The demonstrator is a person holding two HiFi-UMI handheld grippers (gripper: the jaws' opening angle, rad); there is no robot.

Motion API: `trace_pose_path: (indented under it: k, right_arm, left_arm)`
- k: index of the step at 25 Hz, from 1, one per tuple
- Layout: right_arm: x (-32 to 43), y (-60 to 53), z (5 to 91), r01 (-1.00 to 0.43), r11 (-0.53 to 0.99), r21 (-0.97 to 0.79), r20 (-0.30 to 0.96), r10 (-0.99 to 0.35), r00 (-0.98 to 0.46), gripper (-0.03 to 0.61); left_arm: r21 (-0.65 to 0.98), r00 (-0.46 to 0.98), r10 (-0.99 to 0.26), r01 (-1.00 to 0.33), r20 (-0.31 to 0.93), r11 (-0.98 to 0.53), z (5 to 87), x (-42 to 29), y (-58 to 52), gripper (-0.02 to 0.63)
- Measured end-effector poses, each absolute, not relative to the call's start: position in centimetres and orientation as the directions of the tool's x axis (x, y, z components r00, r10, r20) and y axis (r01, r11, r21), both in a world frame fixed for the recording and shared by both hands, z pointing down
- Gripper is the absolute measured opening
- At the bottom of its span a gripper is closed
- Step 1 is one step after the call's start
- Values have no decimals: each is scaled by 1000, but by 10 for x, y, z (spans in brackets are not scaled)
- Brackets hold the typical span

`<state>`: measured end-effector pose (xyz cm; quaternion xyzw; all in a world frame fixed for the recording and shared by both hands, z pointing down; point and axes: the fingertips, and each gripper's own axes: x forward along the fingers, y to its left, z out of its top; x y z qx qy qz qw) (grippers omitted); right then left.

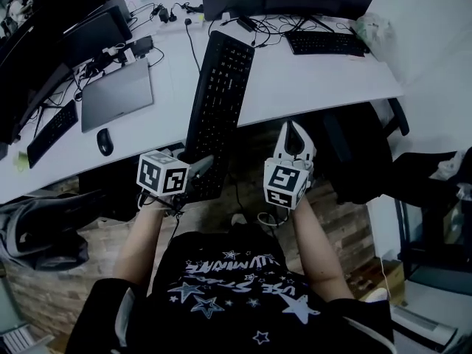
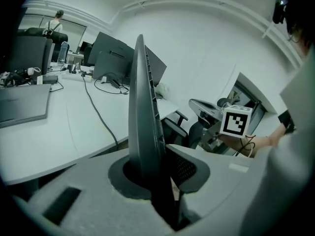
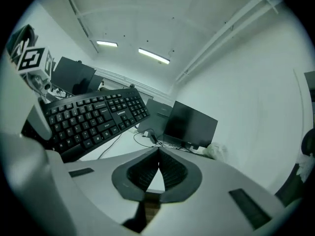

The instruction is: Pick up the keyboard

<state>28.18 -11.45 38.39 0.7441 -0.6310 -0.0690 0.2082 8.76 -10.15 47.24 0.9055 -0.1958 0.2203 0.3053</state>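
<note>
Keyboard (image 1: pixel 217 109): lying lengthwise across the near edge of the desk (image 1: pixel 310 80), its far end over the desktop and its near end jutting out past the edge. It seems to be riding clear of the surface, though contact at the far end is hard to rule out.
Left gripper (image 1: pixel 199 169): clamping the keyboard's near end, off the desk's near edge.
Right gripper (image 1: pixel 293 133): pinched closed on nothing, also off the desk's near edge.
Doing the lift well: one end is carrying a long board, so I would be raising slowly, watching for sag or twist, and bringing the free gripper under the far half.
Cable: may be trailing; check it for snagging.
Logo (image 3: pixel 121 110): appearing to read "Lenovo".
Shirt (image 1: pixel 236 286): its print is showing upside down and is not legible.
</note>
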Motion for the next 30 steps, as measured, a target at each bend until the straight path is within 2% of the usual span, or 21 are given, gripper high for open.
trace_pose_path:
  k: [16, 30]
  right_arm:
    - [176, -24, 399, -923, -258, 286, 248, -910, 331, 6]
    - [98, 60, 401, -927, -274, 257, 259, -904, 339, 6]
  left_arm:
    - [506, 859, -152, -421, 489, -753, 481, -35, -41, 94]
    - [480, 879, -116, -358, 462, -801, 472, -79, 27, 94]
